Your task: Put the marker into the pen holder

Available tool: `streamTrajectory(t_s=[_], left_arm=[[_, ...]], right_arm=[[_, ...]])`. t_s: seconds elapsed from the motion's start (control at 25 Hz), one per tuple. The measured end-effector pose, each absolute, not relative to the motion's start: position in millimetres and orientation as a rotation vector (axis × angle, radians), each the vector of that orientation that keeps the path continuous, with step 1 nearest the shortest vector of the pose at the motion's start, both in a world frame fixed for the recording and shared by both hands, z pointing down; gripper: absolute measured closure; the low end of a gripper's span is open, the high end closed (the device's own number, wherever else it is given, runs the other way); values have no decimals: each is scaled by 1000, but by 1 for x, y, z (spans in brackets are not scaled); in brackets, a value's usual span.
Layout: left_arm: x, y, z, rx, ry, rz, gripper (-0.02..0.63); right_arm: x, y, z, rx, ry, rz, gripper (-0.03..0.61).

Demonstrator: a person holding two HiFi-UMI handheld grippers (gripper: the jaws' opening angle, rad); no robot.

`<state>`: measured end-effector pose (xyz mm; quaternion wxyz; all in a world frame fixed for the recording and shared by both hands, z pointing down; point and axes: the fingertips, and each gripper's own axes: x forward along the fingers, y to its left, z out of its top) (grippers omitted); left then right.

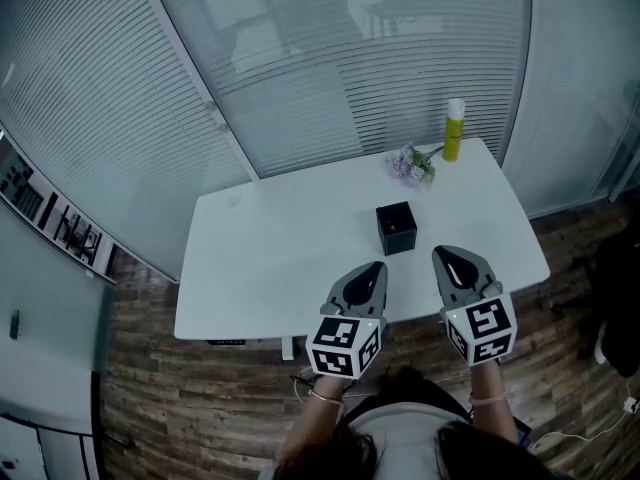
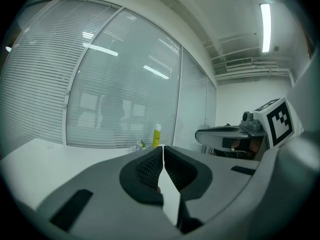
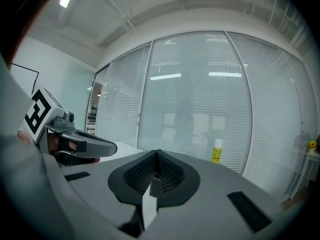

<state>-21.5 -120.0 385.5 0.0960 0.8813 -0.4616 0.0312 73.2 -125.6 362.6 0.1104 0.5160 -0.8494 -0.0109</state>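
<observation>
The black cube-shaped pen holder [image 1: 396, 228] stands upright on the white table [image 1: 270, 248], about midway across it and towards my edge, with its open top facing up. Only the head view shows it, and what is inside it is too dark to make out.

Just short of it, over the near edge of the table, I hold my left hand-held gripper [image 1: 376, 268] and my right hand-held gripper [image 1: 446, 255] side by side. Neither touches the holder. Each gripper view shows what the head view cannot: both pairs of ribbed pads are pressed together at the tips, with nothing pinched between them.

At the far right corner stands a yellow upright cylinder with a white cap [image 1: 454, 128]. All three views show it, but I cannot tell whether it is the marker. Just beside it, on my side, lies a small bunch of pale flowers [image 1: 412, 164], which also shows in the left gripper view.

Behind the table runs a curved glass wall with horizontal blinds [image 1: 350, 58]. A dark wooden plank floor [image 1: 200, 388] lies below. The left gripper view looks high enough to catch a strip light [image 2: 265, 26] on the ceiling.
</observation>
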Motion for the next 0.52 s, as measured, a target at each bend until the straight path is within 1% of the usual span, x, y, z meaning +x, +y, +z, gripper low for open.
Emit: streamTrajectory(t_s=[0.52], left_arm=[[-16,-140,398,2582,-1384,113,589]], right_arm=[[80,-146,372,1496,-2504,-7,551]])
